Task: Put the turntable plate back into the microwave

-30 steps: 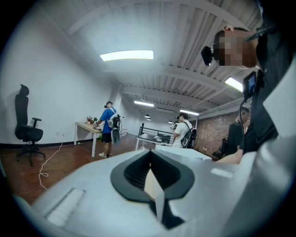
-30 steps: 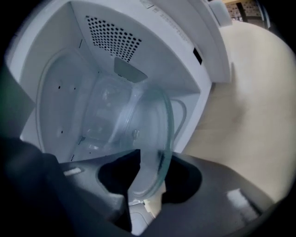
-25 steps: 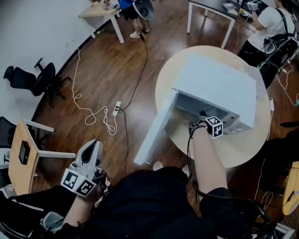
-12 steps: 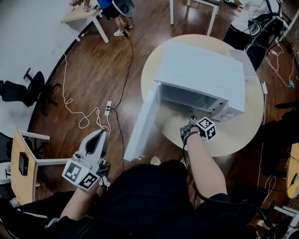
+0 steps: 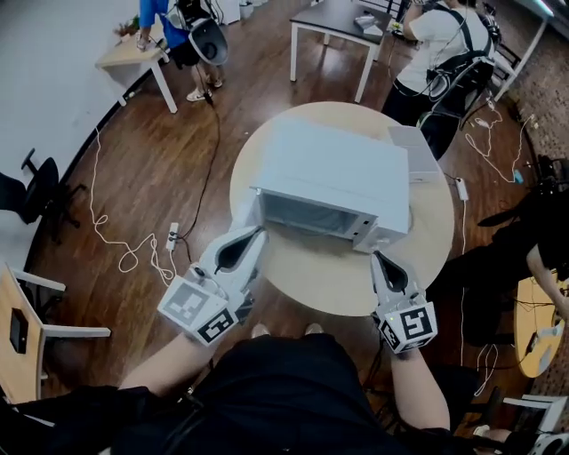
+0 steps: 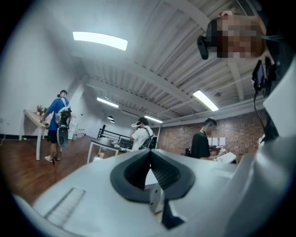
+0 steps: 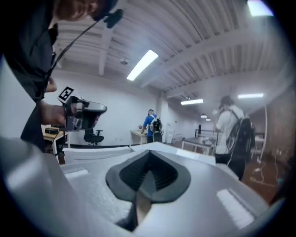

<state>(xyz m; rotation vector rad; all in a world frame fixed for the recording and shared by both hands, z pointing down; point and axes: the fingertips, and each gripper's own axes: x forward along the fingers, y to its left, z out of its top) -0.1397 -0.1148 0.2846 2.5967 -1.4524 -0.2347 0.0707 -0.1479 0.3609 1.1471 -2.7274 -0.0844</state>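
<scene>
The white microwave (image 5: 333, 169) stands on the round table (image 5: 311, 280), its front cavity (image 5: 311, 216) facing me. I cannot make out the turntable plate in any view. The door is mostly hidden behind my left gripper (image 5: 259, 233), which is shut and empty at the microwave's front left corner; its pads meet in the left gripper view (image 6: 149, 152). My right gripper (image 5: 377, 256) sits outside the cavity below the front right corner. Its jaws have just been closing and now stand shut with nothing between them (image 7: 149, 152).
A small white box (image 5: 414, 151) lies on the table behind the microwave. A person (image 5: 440, 49) stands by a desk (image 5: 333, 22) at the back, another (image 5: 173, 22) at the far left. A cable (image 5: 133, 253) trails over the wooden floor. Chairs stand at the left.
My right gripper has come out of the microwave cavity and back to the table's near side. My left gripper has risen from low at the left to the microwave's front left corner.
</scene>
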